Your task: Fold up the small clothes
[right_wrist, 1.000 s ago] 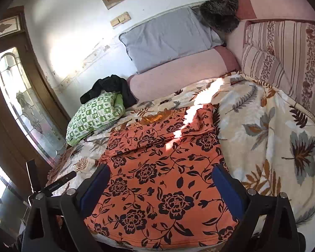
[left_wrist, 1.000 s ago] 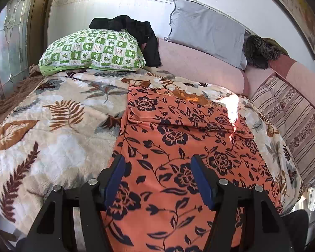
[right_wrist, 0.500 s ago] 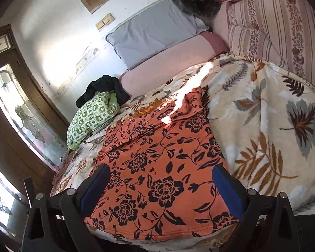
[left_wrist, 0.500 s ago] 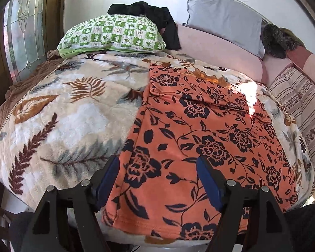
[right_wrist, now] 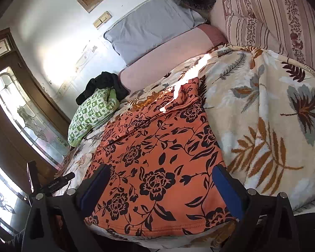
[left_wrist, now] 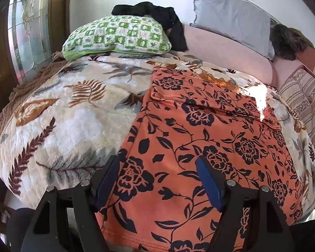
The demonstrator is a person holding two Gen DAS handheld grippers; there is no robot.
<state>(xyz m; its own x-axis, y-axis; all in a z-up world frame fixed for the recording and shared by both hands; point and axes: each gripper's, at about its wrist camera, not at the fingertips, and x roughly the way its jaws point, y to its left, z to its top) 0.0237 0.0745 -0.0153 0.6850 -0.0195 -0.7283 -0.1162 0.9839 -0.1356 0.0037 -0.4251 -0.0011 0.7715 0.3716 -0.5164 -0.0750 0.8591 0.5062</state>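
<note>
Bedside device (right_wrist: 58, 182) reads "GeoRobot.AI".

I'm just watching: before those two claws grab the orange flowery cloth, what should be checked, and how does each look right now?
1. Orange garment lies flat on the blanket: ok.
2. Left gripper open, its jaws having just widened, nothing pinched: ok.
3. Right gripper open, nothing pinched: ok.
4. Both over the near hem: ok.
5. Pads touching the cloth: cannot tell.
6. Green pillow clear of the garment: ok.
</note>
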